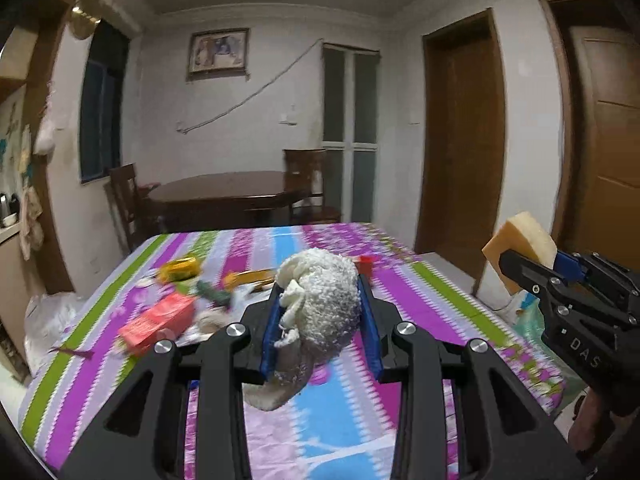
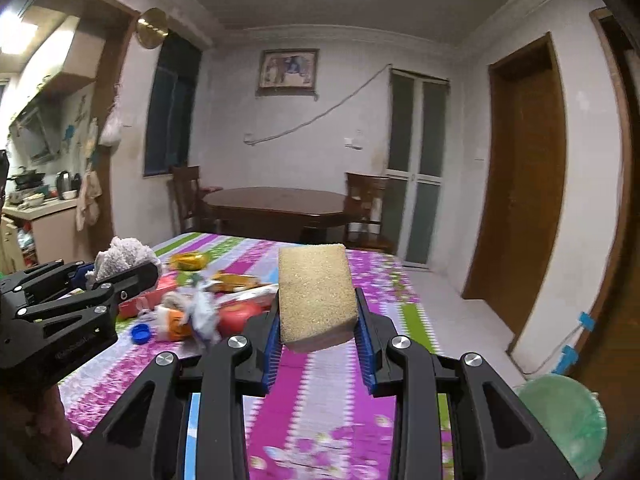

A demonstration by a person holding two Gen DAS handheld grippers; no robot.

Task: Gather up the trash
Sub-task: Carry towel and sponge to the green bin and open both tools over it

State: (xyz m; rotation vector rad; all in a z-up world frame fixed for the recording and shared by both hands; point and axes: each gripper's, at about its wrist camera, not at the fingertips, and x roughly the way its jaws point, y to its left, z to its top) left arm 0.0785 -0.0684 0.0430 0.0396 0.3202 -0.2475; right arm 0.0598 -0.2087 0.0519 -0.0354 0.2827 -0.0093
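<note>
A striped cloth [image 1: 420, 292] is covering the table, and both grippers are hanging above its near end, each carrying a load clear of the surface. A green bag [image 2: 560, 420] is sitting low at the right, off the table edge; it is probably where the trash is going, though its mouth is not showing.

A pile of litter is lying mid-table: a red box [image 1: 160, 318], a yellow wrapper [image 1: 180, 268], a blue cap [image 2: 141, 334], and crumpled papers too blurred to name. All of it is waiting untouched.

The left gripper [image 1: 320, 320] is clamping a white rag [image 1: 320, 304] between its blue pads. The rag is bulging above the jaws and a loose tail is dangling below them. The right gripper [image 2: 318, 332] is clamping a sponge [image 2: 316, 296], which is standing upright and held only by its lower part.

Risks, as I judge them:
- The rag's tail is hanging low, so on a pass over the pile it could be snagging or dragging light wrappers off the table.
- The sponge is soft and gripped low; a quick swing could be tipping it out of the pads, since most of it is standing above the grip.
- The two grippers are travelling close together, so they could be knocking each other near the bag.
- The bag's opening is hidden, and a release made blind could be dropping either item on the floor.
</note>
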